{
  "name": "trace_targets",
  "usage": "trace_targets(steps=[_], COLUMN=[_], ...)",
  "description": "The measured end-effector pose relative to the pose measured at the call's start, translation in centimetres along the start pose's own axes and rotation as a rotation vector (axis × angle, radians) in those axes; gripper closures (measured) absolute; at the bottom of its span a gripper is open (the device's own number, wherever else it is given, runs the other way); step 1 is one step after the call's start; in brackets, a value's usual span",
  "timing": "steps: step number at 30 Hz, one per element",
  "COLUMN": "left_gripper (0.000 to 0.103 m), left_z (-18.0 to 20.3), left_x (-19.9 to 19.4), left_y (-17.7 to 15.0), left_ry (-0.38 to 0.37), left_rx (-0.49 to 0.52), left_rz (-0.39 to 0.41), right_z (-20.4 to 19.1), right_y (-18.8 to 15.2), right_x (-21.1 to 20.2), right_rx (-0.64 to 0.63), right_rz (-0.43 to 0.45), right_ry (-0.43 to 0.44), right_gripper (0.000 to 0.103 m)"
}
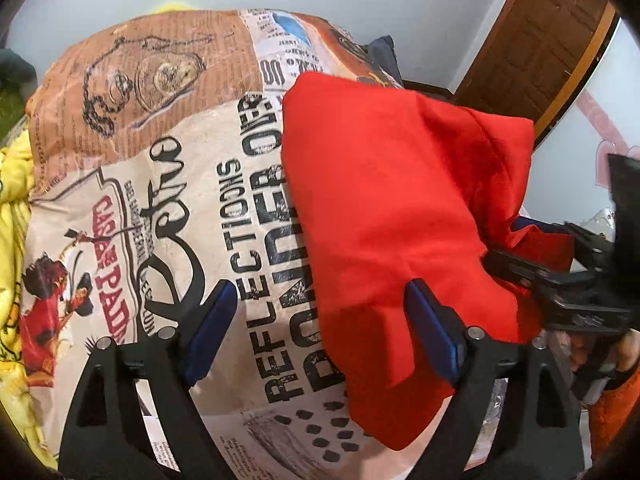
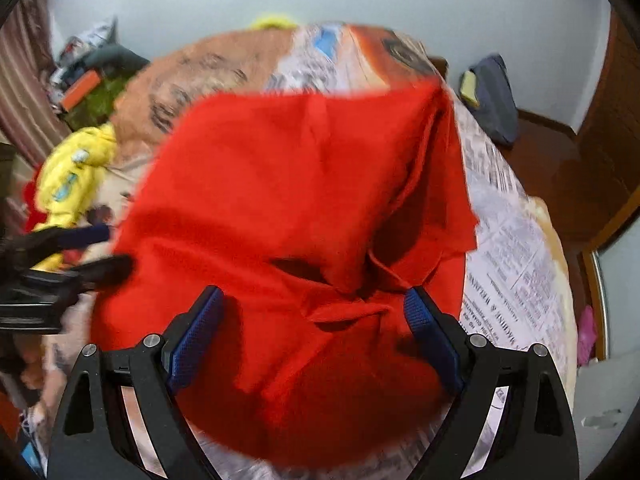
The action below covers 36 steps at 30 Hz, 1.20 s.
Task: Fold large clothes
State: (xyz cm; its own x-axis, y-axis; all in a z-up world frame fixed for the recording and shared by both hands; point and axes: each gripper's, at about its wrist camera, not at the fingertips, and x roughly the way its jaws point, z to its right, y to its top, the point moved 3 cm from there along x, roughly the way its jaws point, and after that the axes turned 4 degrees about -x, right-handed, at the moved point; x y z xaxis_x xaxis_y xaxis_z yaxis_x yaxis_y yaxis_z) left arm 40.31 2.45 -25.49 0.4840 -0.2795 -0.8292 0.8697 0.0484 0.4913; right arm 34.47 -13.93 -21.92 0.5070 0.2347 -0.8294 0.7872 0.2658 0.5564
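Red garment lies roughly folded on printed bedspread; left gripper and right gripper both spread, empty; tidying left.

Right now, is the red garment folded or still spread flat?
Folded. The red garment lies doubled over in layers on the printed bedspread, with overlapping edges and creases, though bunched and untidy nearest the right gripper.

The folded garment lies on the bed, toward its right side in the left wrist view. A pile of clothes lies left of the garment, and a door stands behind the bed at the right.
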Motion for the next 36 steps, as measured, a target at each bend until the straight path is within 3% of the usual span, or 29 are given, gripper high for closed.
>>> trace_targets(steps=[8, 11, 14, 19, 23, 26, 31, 36], left_gripper=[0.015, 0.015, 0.015, 0.015, 0.016, 0.014, 0.014, 0.014], left_z=[-1.0, -1.0, -0.9, -0.4, -0.1, -0.3, -0.1, 0.3], left_x=[0.6, 0.6, 0.5, -0.4, -1.5, -2.0, -2.8, -4.3], left_y=[-0.6, -0.7, -0.8, -1.4, -2.4, -3.2, -4.1, -2.9], left_ry=[-0.029, -0.031, -0.026, -0.019, -0.016, -0.025, -0.014, 0.046], left_rx=[-0.038, -0.047, -0.045, -0.037, -0.01, -0.01, 0.054, 0.102], left_rz=[0.001, 0.005, 0.006, 0.006, 0.01, 0.001, -0.033, 0.019], right_z=[7.4, 8.4, 7.1, 3.6, 3.2, 4.3, 5.3, 5.0], right_y=[0.9, 0.6, 0.2, -1.1, -3.3, -5.2, -6.1, -5.0], right_x=[-1.1, -2.9, -4.6, -4.2, -2.0, -1.5, -3.2, -5.4], right_rx=[0.162, 0.212, 0.17, 0.09, 0.065, 0.135, 0.162, 0.1], right_rz=[0.054, 0.079, 0.108, 0.055, -0.018, -0.061, -0.054, 0.0], right_ry=[-0.212, -0.182, -0.132, 0.002, -0.015, 0.019, 0.035, 0.009], right_gripper=[0.014, 0.014, 0.013, 0.013, 0.014, 0.013, 0.013, 0.013])
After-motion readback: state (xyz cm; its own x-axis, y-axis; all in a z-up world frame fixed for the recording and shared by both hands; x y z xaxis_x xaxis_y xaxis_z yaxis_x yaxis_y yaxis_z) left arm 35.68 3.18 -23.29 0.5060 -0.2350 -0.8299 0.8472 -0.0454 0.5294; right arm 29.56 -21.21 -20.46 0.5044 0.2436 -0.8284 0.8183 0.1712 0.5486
